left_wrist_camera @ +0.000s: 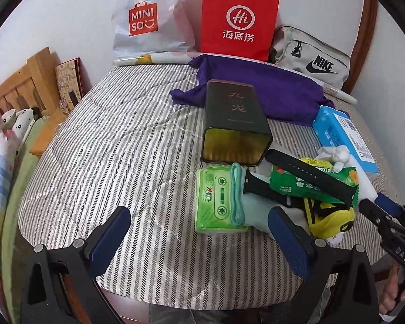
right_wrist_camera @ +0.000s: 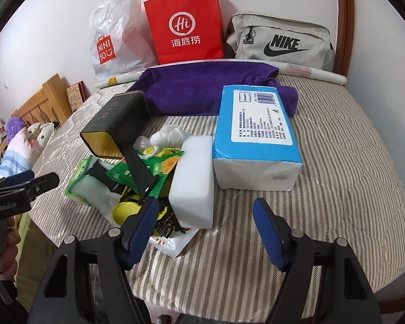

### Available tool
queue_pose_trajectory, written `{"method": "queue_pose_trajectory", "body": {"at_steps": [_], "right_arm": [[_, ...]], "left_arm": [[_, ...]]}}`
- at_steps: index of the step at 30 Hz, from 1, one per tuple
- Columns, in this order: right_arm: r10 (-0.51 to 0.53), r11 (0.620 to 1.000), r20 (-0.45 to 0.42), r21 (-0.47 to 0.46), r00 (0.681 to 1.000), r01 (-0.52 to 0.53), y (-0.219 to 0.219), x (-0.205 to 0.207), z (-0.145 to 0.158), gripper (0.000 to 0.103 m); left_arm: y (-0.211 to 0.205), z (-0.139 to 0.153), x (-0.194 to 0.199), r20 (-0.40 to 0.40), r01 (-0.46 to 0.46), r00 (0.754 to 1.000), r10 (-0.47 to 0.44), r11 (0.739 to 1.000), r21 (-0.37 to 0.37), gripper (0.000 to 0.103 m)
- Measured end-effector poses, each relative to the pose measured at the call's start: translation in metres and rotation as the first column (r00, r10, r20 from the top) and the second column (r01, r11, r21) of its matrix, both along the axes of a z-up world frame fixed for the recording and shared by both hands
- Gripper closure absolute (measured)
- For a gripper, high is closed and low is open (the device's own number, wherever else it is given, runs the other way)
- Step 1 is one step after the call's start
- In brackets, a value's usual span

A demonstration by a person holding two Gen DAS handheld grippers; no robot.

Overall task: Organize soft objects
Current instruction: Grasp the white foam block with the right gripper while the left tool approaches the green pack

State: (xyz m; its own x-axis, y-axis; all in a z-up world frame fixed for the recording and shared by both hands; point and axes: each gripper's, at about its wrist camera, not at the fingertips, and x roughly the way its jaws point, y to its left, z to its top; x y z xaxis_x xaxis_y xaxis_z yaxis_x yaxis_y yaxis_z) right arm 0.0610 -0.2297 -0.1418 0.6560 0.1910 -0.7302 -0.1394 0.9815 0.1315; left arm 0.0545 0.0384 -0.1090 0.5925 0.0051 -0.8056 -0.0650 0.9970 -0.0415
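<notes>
Both tongs are hanging wide open and gripping nothing: the left gripper (left_wrist_camera: 199, 239) facing the green tissue pack (left_wrist_camera: 219, 202), the right gripper (right_wrist_camera: 206, 230) beside the white foam block (right_wrist_camera: 193, 186) on the striped bed (right_wrist_camera: 337, 162).

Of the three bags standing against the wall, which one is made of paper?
The red bag in the middle, with white twisted handles and stiff flat sides. The white MINISO bag left of it is crinkled plastic; the grey Nike bag on the right is zipped fabric.
</notes>
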Motion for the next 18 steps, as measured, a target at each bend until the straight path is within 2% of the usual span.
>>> {"method": "queue_pose_trajectory", "body": {"at_steps": [1, 5, 7, 18], "right_arm": [[-0.006, 1.0, -0.001, 0.011, 1.0, 0.006, 0.0, 0.002, -0.002, 0.043], [-0.001, 0.998, -0.016, 0.058, 1.0, 0.002, -0.003, 0.009, -0.007, 0.055], [0.015, 0.998, -0.021, 0.062, 1.0, -0.014, -0.001, 0.011, -0.009, 0.073], [0.067, 0.997, 0.044, -0.029, 0.997, -0.066, -0.006, -0.013, 0.011, 0.073]], "left_arm": [[0.0, -0.001, 0.0, -0.002, 0.004, 1.0, -0.004, 1.0, 0.001, 0.001], [0.001, -0.008, 0.004, -0.017, 0.005, 1.0, -0.005, 1.0, -0.012, 0.001], [0.002, -0.01, 0.006, -0.016, 0.014, 1.0, -0.015, 0.999, -0.034, 0.001], [0.009, -0.021, 0.011, -0.014, 0.037, 0.999, -0.039, 0.992, -0.119, 0.001]]}}
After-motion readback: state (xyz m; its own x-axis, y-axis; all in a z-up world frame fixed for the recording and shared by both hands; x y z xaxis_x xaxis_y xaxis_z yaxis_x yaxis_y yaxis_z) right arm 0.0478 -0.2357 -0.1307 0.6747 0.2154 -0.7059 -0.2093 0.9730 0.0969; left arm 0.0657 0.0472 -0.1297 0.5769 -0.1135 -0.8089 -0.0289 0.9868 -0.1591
